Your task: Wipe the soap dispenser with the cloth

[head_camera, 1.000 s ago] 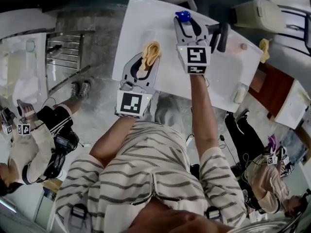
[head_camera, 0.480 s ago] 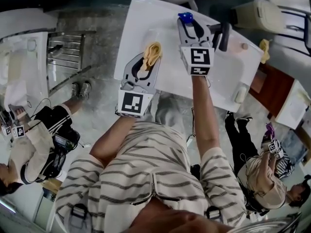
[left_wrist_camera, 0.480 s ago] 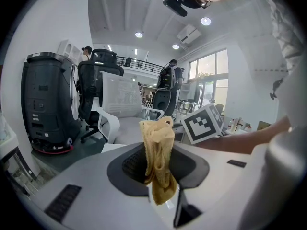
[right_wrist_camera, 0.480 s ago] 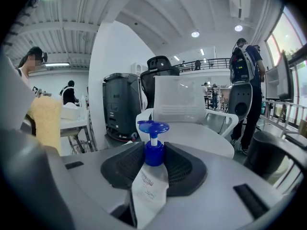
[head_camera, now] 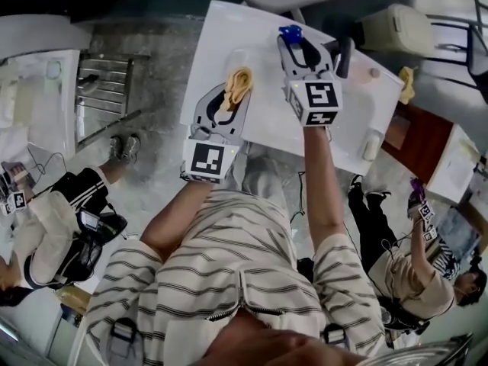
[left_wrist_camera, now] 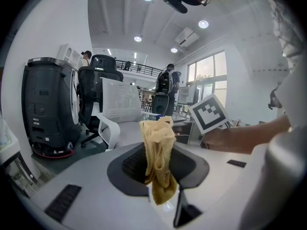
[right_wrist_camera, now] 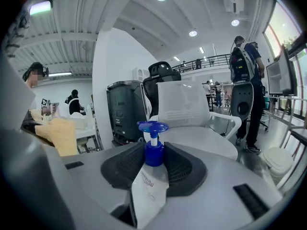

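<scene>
My right gripper (head_camera: 299,46) is shut on the soap dispenser (right_wrist_camera: 149,183), a white bottle with a blue pump head (head_camera: 290,31), and holds it above the white table (head_camera: 221,44). In the right gripper view both pads press on the blue collar and the bottle hangs below. My left gripper (head_camera: 232,90) is shut on a bunched yellow cloth (left_wrist_camera: 158,162), which sticks up between its jaws (head_camera: 237,82). The cloth is a little left of the dispenser and apart from it.
A white office chair (right_wrist_camera: 192,114) stands past the table's far edge. A black handle (head_camera: 347,56) and a small round thing (head_camera: 374,73) lie on the table's right part. Other people stand and sit around, left and right.
My right gripper has risen with the dispenser in it. The left gripper and the cloth have stayed where they were.
</scene>
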A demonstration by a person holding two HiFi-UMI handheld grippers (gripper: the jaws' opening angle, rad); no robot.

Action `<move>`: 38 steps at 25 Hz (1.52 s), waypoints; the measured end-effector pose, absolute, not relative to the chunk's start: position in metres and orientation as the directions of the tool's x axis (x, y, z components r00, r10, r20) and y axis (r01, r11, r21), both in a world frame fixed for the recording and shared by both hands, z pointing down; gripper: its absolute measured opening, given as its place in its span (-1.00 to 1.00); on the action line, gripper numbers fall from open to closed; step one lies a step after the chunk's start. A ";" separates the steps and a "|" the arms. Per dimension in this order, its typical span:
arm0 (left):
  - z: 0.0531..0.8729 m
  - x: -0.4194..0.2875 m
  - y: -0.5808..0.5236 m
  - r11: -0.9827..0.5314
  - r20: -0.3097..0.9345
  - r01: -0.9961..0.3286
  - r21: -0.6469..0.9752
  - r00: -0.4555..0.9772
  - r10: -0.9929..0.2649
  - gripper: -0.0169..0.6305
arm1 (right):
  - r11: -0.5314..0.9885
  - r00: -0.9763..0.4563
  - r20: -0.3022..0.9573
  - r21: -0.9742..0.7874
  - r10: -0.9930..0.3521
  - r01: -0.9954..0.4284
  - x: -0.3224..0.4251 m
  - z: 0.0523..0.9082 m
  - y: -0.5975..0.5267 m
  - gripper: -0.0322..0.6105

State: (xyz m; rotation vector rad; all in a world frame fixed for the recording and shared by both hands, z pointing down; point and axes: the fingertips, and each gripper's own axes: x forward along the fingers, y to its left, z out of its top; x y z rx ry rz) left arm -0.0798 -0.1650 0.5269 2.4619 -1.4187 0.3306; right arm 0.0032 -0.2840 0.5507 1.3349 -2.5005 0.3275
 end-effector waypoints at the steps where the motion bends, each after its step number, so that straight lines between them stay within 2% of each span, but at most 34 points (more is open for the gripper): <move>1: 0.523 -0.080 -0.163 -0.479 0.330 -0.869 0.125 0.492 -0.805 -0.64 | 0.547 -0.534 0.353 -0.071 -0.768 -0.834 0.004 0.545 -0.281 -0.50; 20: 0.439 -0.050 -0.125 -0.594 0.242 -0.796 0.116 0.603 -0.760 -0.64 | 0.631 -0.644 0.322 -0.159 -0.694 -0.759 0.015 0.405 -0.198 -0.50; 26: 0.401 -0.039 -0.120 -0.627 0.181 -0.775 0.085 0.630 -0.755 -0.64 | 0.638 -0.646 0.287 -0.133 -0.708 -0.758 0.016 0.361 -0.176 -0.50; 38: 0.367 -0.020 -0.090 -0.668 0.149 -0.742 0.058 0.668 -0.729 -0.64 | 0.628 -0.637 0.234 -0.118 -0.735 -0.769 0.024 0.326 -0.131 -0.50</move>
